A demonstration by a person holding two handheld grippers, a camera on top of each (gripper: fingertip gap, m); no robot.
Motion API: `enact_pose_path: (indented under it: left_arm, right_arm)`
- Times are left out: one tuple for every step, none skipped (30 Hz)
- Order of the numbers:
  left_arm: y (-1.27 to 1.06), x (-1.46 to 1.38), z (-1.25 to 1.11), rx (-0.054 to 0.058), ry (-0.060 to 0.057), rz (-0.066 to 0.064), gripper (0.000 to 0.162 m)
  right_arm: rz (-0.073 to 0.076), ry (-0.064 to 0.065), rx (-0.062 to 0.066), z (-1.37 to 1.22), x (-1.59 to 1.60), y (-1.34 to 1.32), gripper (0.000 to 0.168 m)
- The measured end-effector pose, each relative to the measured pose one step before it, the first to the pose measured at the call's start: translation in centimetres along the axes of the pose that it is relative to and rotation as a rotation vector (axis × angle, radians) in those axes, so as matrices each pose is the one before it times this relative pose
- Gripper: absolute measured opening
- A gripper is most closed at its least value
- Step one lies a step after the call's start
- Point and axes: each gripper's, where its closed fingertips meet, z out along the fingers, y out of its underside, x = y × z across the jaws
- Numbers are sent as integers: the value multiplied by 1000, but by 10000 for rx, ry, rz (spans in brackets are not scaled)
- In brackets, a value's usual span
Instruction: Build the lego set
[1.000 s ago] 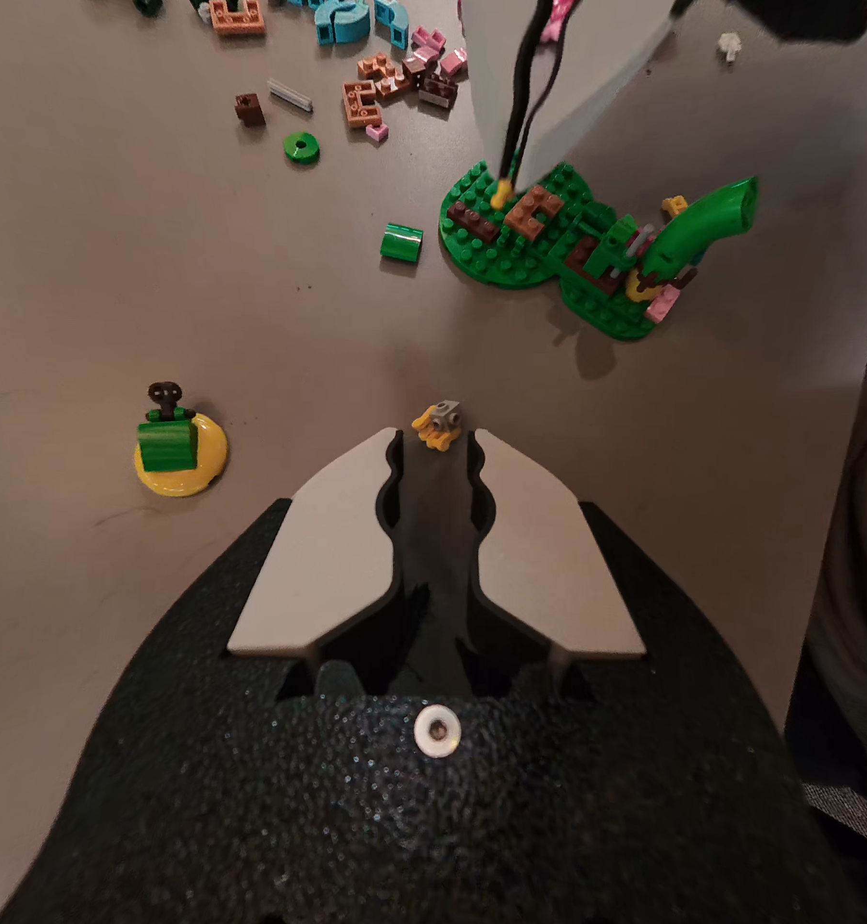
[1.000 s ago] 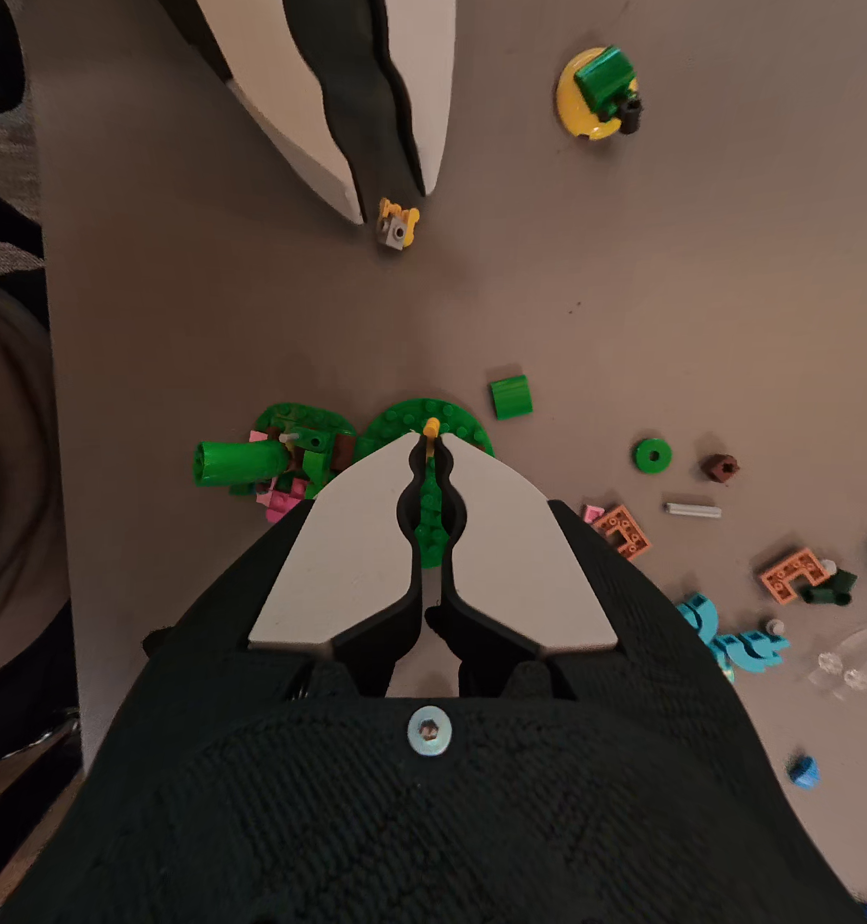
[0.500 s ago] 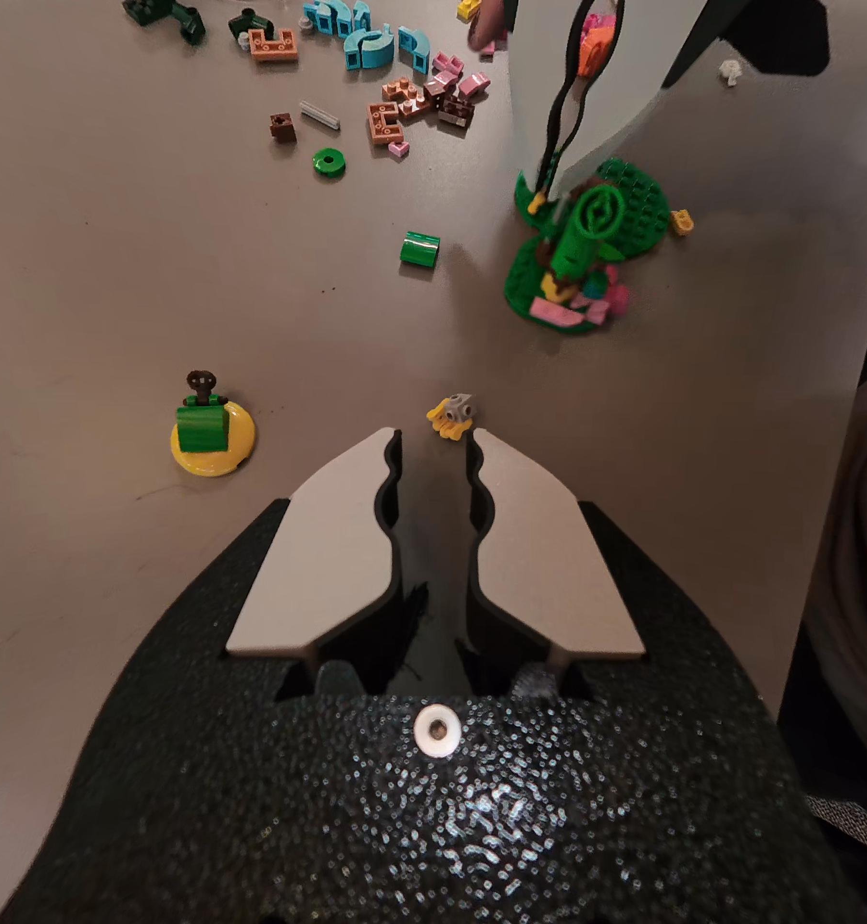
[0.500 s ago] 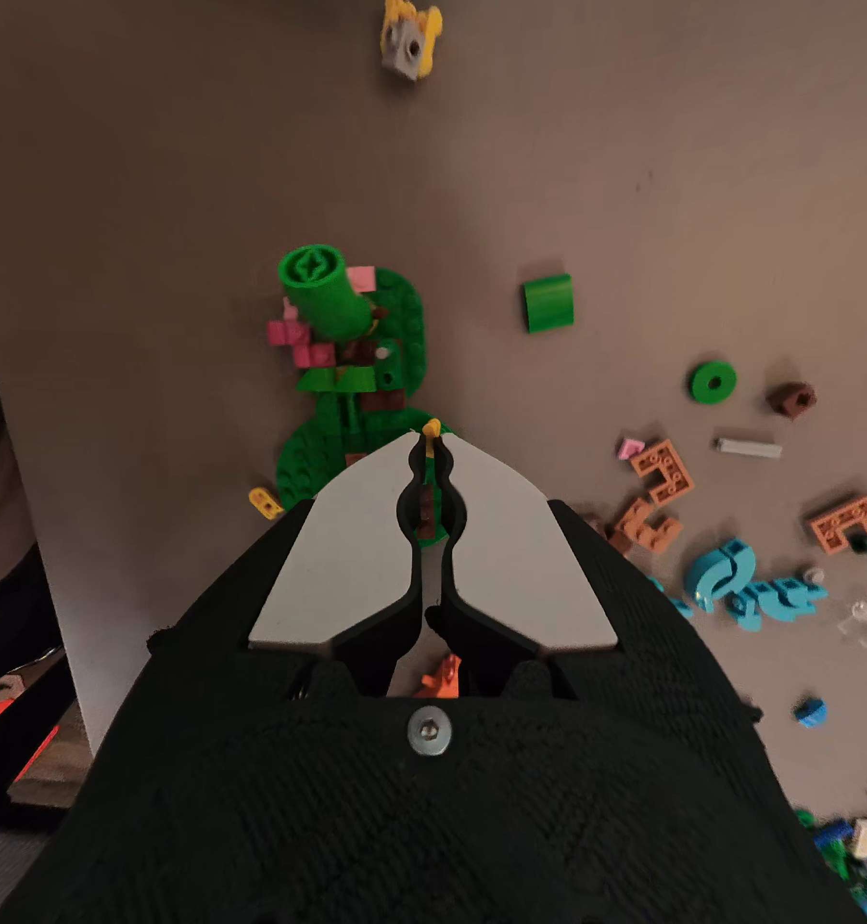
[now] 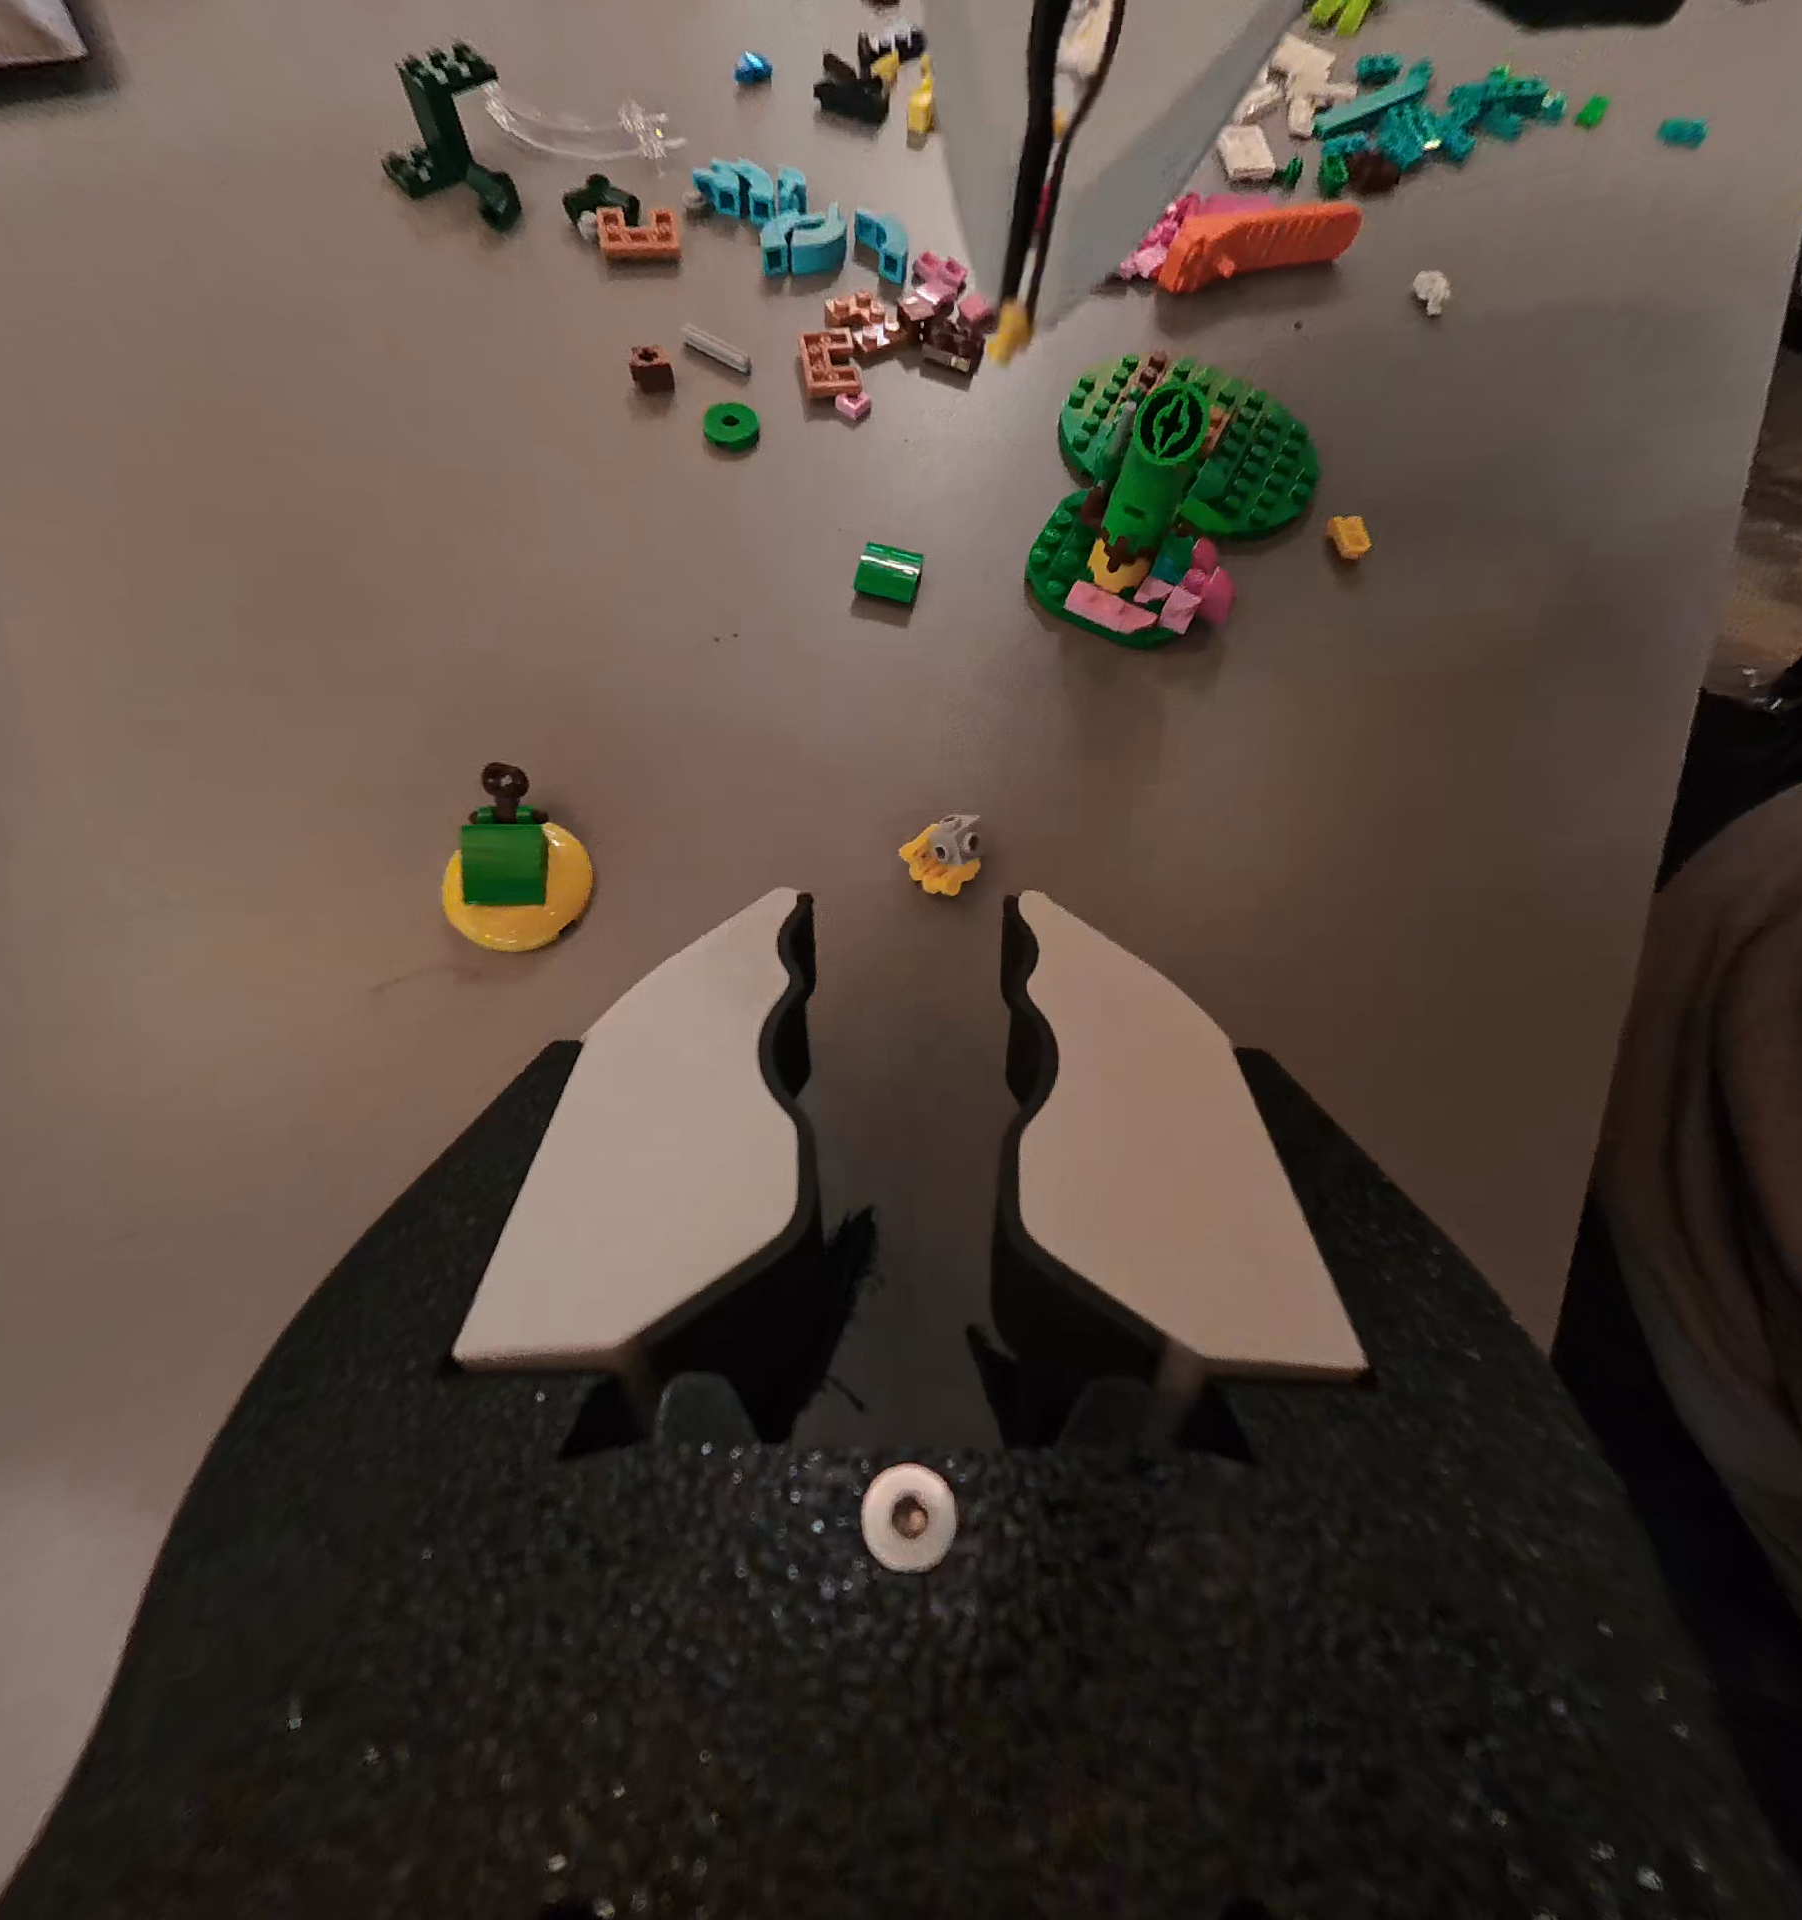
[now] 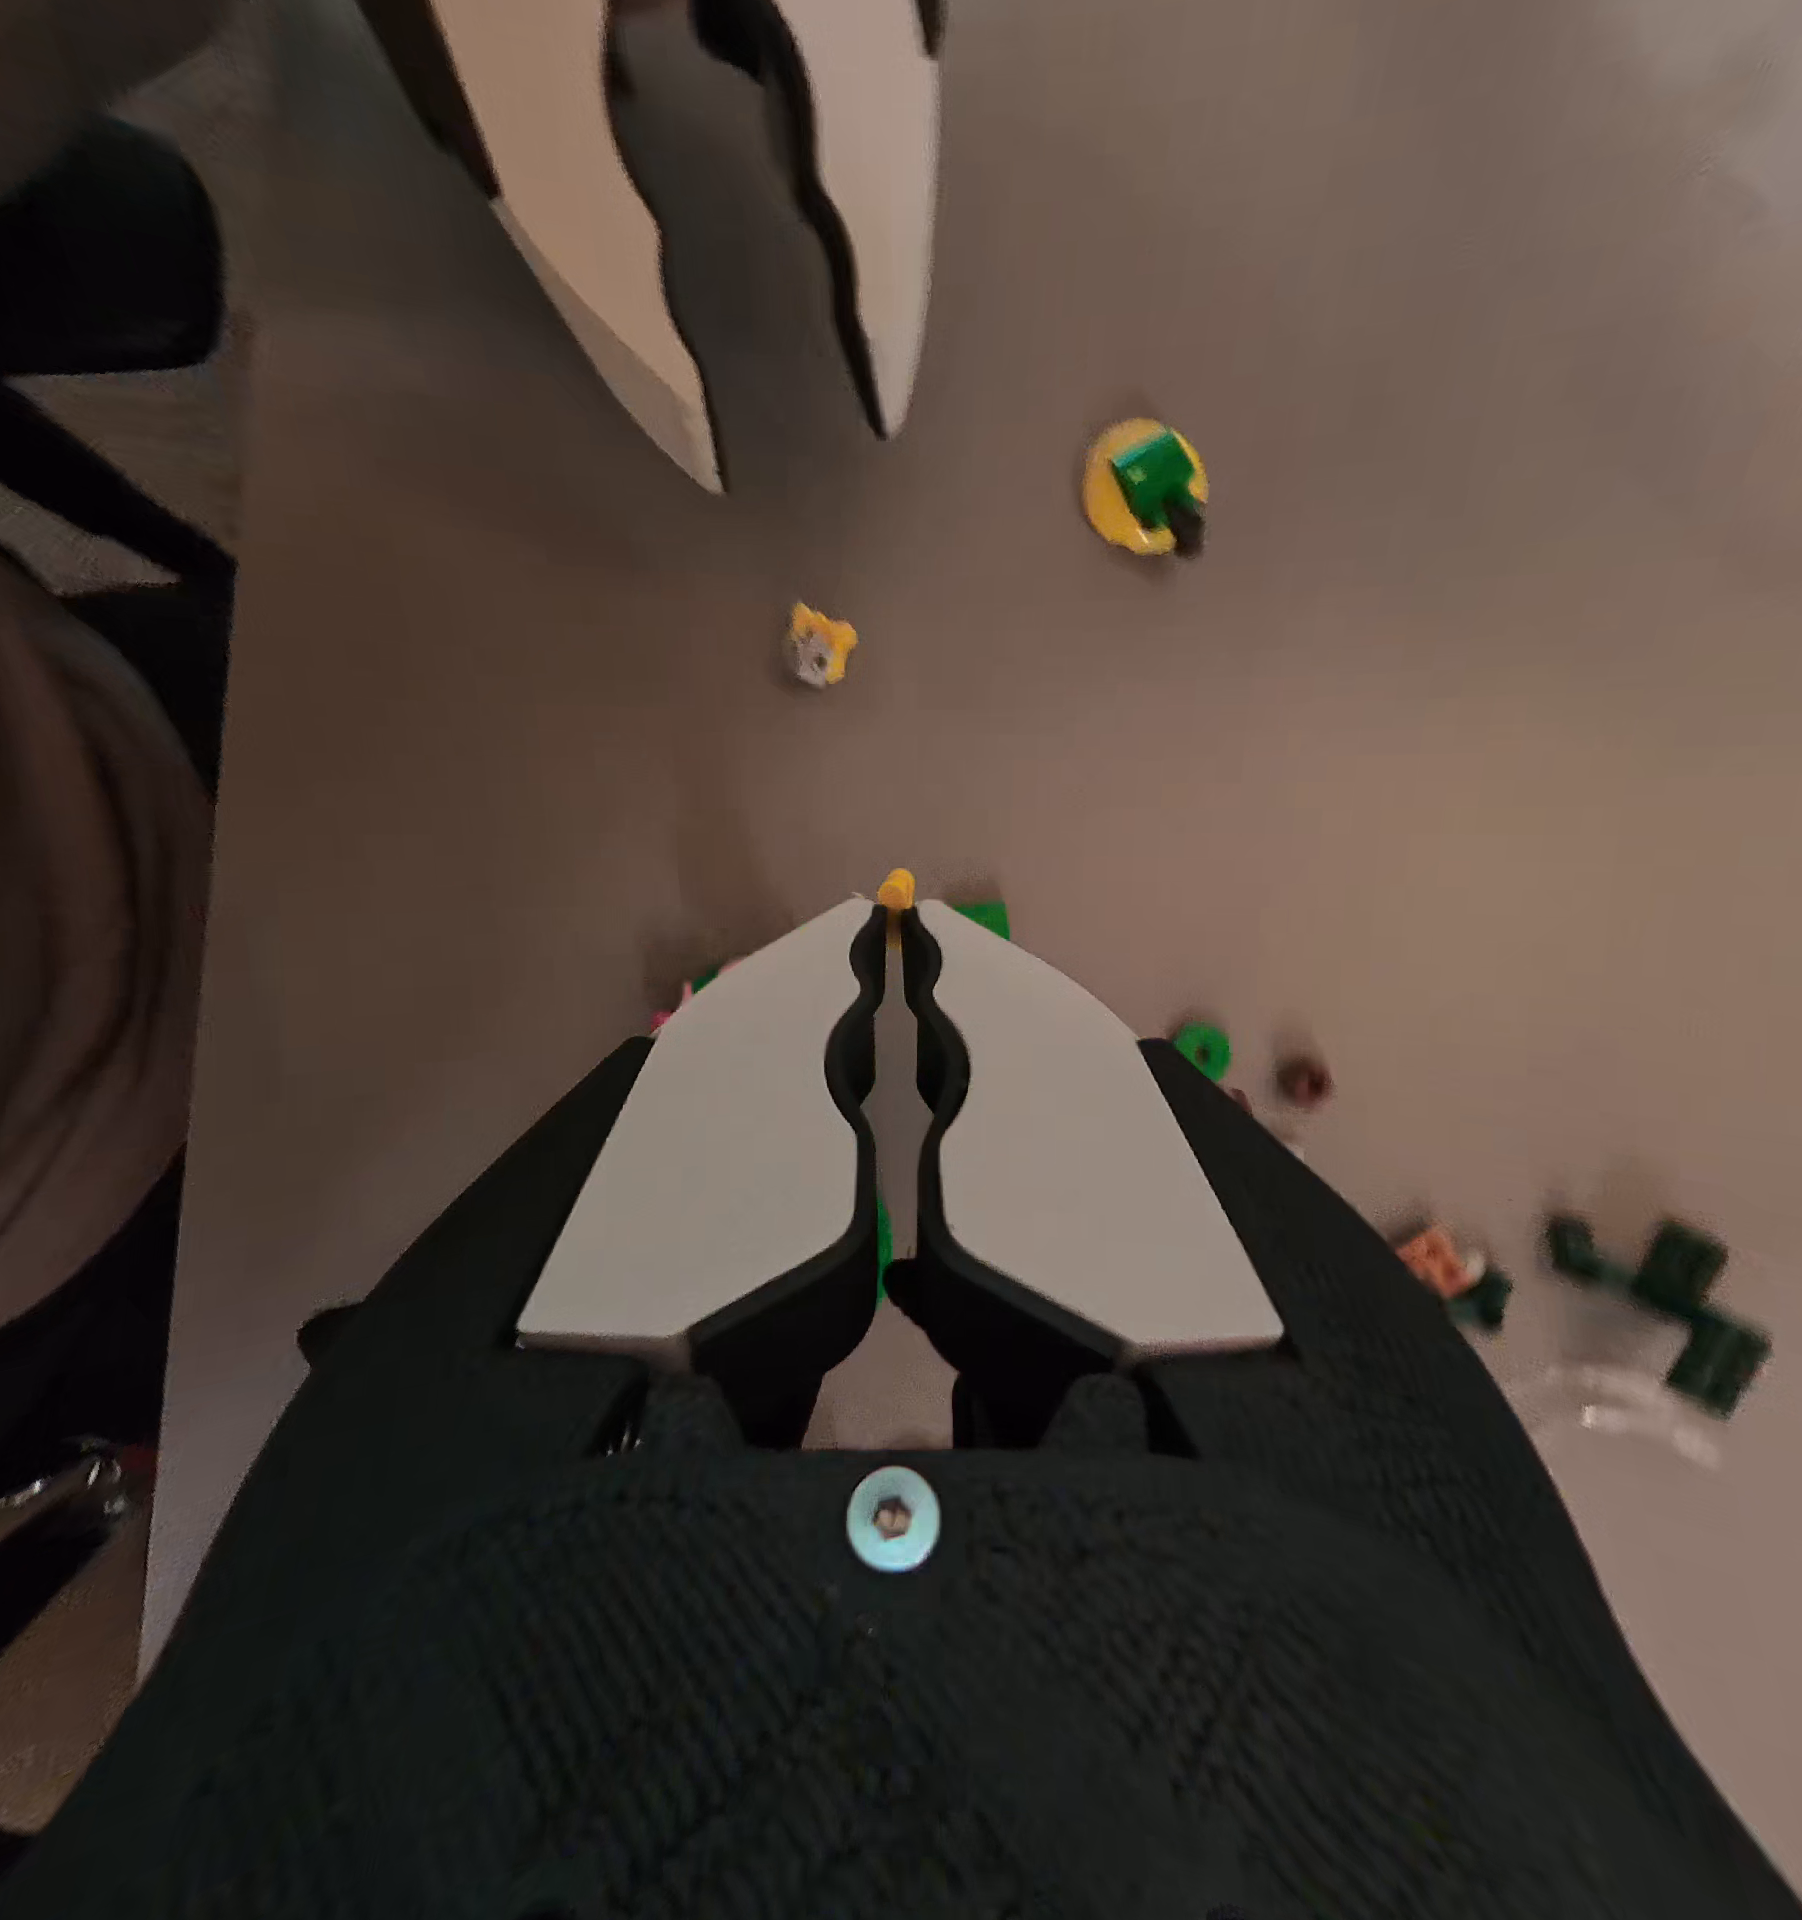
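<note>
My left gripper is open and empty, just behind a small yellow-and-grey piece on the table; that piece also shows in the right wrist view. My right gripper is shut on a small yellow piece and held above the table; it shows in the left wrist view to the far left of the green plate build with its green tube. A yellow disc with a green block lies to the left.
Loose bricks lie across the far table: a green curved brick, a green ring, cyan curved pieces, a dark green bracket, an orange piece. The table's right edge is close, with a person's clothing beyond. The left gripper's tips are roughly 11 cm from the right gripper's. The green curved brick sits 7 cm or so from the ends of my right fingers.
My right gripper has lifted off the green build with the yellow piece still in it and moved left. My left gripper's jaws have opened wider. The build stays turned, tube facing the left camera.
</note>
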Motion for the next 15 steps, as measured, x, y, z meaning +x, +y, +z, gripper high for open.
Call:
enact_pose_path:
  left_arm:
    - [10,-101,-346,86,-33,-23,34]
    - [66,-126,-346,59,-57,-15,35]
    - [111,-164,-318,34,-77,-13,35]
    - [136,-217,-305,17,-102,-24,35]
    - [136,-214,-259,19,-87,-43,35]
    - [118,-143,-211,28,-34,-48,34]
    - [89,-92,-159,37,-12,-29,34]
    - [75,-115,-116,31,-35,-18,34]
    - [89,-128,-83,-15,-51,-12,34]
    - [98,-92,-45,-41,-41,7,34]
    - [64,-26,5,-37,-21,33,34]
    - [22,25,35,-24,6,47,34]
    - [-9,93,62,-10,48,37,33]
    - [-25,109,91,-1,64,29,33]
    - [-34,69,106,-4,40,27,33]
  right_arm:
    - [-325,-320,-282,729,-212,-793,1]
    - [-277,-344,-467,898,-70,-445,1]
    - [-223,-316,-568,996,122,-174,1]
    - [-136,-412,-577,1032,67,-21,1]
    - [-11,-498,-511,1016,-14,-6,1]
    - [32,-503,-430,911,-51,3,1]
    - [8,-364,-381,749,69,45,1]
    - [-19,-190,-351,583,221,146,1]
    - [-40,-116,-273,416,217,131,1]
    - [-21,-128,-185,305,122,117,1]
    - [21,-132,-100,198,46,55,1]
    - [58,-146,-64,126,-20,59,1]
    - [94,-158,-82,104,-55,115,1]
    - [108,-109,-90,87,23,143,1]
    - [79,-69,-27,55,68,61,2]
